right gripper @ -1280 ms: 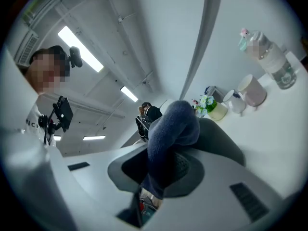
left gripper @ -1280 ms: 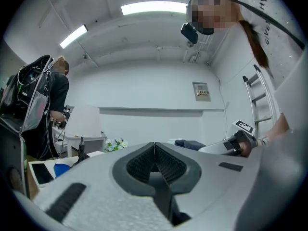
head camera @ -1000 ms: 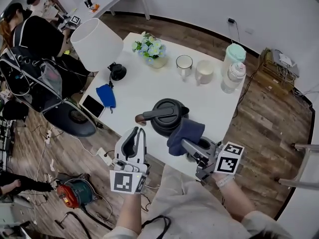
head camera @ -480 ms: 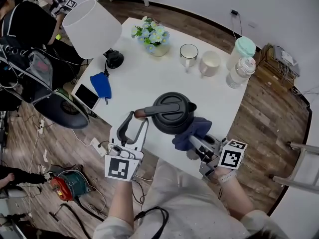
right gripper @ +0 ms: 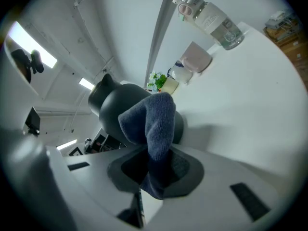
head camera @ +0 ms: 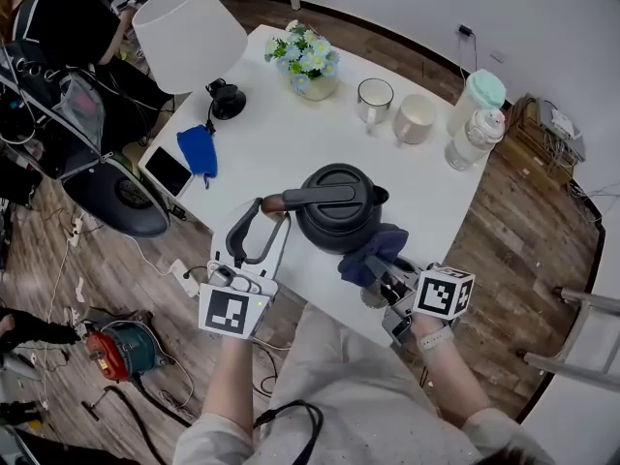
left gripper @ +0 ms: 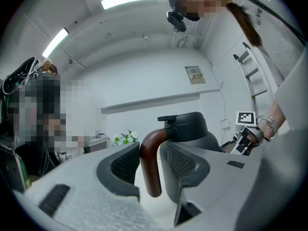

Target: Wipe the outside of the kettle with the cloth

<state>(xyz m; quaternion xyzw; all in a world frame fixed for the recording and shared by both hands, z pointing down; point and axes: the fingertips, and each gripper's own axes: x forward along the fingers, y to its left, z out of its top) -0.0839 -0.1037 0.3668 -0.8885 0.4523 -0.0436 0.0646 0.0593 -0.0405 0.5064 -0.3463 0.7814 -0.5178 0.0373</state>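
A black kettle with a brown-tipped handle stands near the front edge of the white table. My left gripper is open, its jaws on either side of the handle's end without pressing it. In the left gripper view the handle hangs between the two pads, with the kettle behind. My right gripper is shut on a dark blue cloth, which lies against the kettle's right side. The right gripper view shows the cloth bunched up from the jaws onto the kettle.
Farther back on the table are a white-shaded lamp, a flower pot, two mugs and two bottles. A blue pouch and a tablet lie at the left edge. People sit at the far left.
The left gripper's jaws have spread apart and now stand round the kettle's handle. The right gripper with the cloth has sunk lower along the kettle's side.
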